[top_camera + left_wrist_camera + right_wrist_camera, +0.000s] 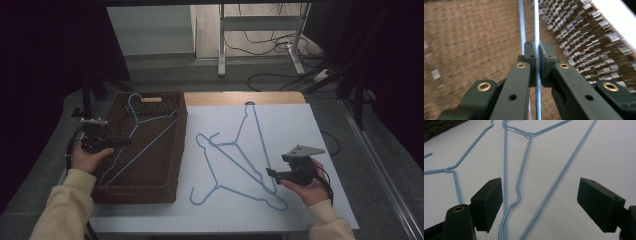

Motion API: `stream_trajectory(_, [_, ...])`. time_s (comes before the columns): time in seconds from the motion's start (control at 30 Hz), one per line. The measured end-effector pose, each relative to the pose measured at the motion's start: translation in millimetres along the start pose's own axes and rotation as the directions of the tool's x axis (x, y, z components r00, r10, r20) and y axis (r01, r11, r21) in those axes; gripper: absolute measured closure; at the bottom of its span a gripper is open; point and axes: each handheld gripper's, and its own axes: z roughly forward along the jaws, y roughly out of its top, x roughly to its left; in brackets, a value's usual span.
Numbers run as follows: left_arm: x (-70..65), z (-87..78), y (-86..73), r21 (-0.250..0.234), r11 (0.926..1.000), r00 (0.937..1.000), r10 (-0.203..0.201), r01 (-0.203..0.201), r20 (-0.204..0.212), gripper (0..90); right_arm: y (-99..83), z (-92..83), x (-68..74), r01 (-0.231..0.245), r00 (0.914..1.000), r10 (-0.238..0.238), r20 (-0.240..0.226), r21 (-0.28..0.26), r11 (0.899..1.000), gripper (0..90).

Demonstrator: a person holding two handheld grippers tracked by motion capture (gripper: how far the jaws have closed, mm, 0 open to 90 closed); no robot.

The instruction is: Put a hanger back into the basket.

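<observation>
With the left hand-held gripper point(537, 51) pinching a hanger point(134, 134) wire over the basket point(150, 192), probably lowering, the wire should be kept level before release; the right hand-held gripper point(539, 202) is spread above the hangers point(235, 165) on the surface point(300, 120).

Basket point(150, 165) sits on the left of the worktop point(300, 130), one hanger point(137, 135) lying in it, hook toward the far end. Left tongs point(122, 142) reach in from the basket's left edge, clamped on that hanger's wire. Right of the basket, more hangers point(235, 160) lie overlapping on the worktop, right tongs point(272, 173) at their right edge.
</observation>
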Motion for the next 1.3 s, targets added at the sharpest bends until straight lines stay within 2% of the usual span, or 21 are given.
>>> stream_trajectory(0.27, [1.5, 5.0, 0.5, 0.033, 0.9994, 0.9984, 0.006, -0.005, -0.056, 85.2, 0.0, 1.1, 0.7, 0.001, 1.0, -0.001, 0.0, 0.009, 1.0, 20.4])
stream_trajectory(0.37, [3.3, 6.8, 0.7, 0.035, 0.9993, 0.994, -0.008, 0.011, -0.11, 81.5, -0.2, 1.6, 1.0, 0.0, 1.0, 0.0, -0.002, 0.009, 1.0, 20.4])
stream_trajectory(0.4, [3.2, 6.6, 1.1, 0.026, 0.9996, 0.9916, -0.004, 0.007, -0.129, 74.8, -0.2, 1.6, 1.0, 0.0, 1.0, 0.0, -0.002, 0.009, 1.0, 20.4])
stream_trajectory(0.43, [2.0, 6.0, 1.9, 0.015, 0.9999, 0.9864, -0.004, 0.007, -0.164, 65.8, -0.2, 1.6, 0.9, 0.001, 1.0, 0.0, -0.002, 0.009, 1.0, 20.4])
stream_trajectory(0.5, [-1.4, 4.0, 2.5, 0.003, 0.9999, 0.9793, 0.011, -0.011, -0.202, 48.9, -0.3, 1.5, 0.8, 0.001, 1.0, -0.001, -0.001, 0.008, 1.0, 20.2])
stream_trajectory(0.6, [-9.9, -2.9, 2.7, -0.039, 0.9986, 0.9717, 0.026, -0.036, -0.235, 34.6, -0.2, 1.2, 0.0, 0.002, 1.0, -0.002, 0.002, 0.006, 1.0, 20.0])
stream_trajectory(0.67, [-18.1, -9.1, 3.4, -0.06, 0.9968, 0.9728, 0.037, -0.052, -0.229, 32.0, -0.2, 1.4, 0.1, 0.001, 1.0, -0.001, 0.003, 0.006, 1.0, 19.8])
stream_trajectory(0.7, [-23.3, -12.0, 4.1, -0.066, 0.996, 0.9755, 0.045, -0.06, -0.215, 31.1, -0.1, 1.6, 0.3, 0.002, 1.0, -0.002, 0.004, 0.007, 1.0, 19.8])
stream_trajectory(0.83, [-51.0, -20.3, 7.1, -0.085, 0.9917, 0.9879, 0.084, -0.096, -0.13, 27.8, 0.3, 1.8, 1.5, 0.001, 1.0, -0.001, 0.002, 0.008, 1.0, 19.8])
stream_trajectory(0.9, [-66.7, -20.8, 7.9, -0.092, 0.9891, 0.9895, 0.106, -0.115, -0.098, 27.3, 0.5, 2.1, 1.8, 0.002, 1.0, -0.002, 0.001, 0.011, 1.0, 19.8])
stream_trajectory(1.03, [-94.3, -15.3, 5.5, -0.113, 0.9806, 0.9867, 0.155, -0.16, -0.047, 25.8, 0.7, 2.4, 2.2, 0.004, 1.0, -0.004, -0.005, 0.015, 1.0, 19.6])
stream_trajectory(1.17, [-113.9, -8.5, 1.3, -0.132, 0.9723, 0.9808, 0.195, -0.193, 0.001, 24.7, 1.8, 1.3, 3.1, 0.003, 0.9999, -0.003, -0.01, 0.008, 1.0, 19.6])
stream_trajectory(1.3, [-131.8, -4.6, -5.1, -0.145, 0.9615, 0.9701, 0.24, -0.233, 0.033, 24.1, 3.3, 1.5, 5.0, 0.011, 0.9997, -0.011, -0.021, 0.008, 1.0, 19.5])
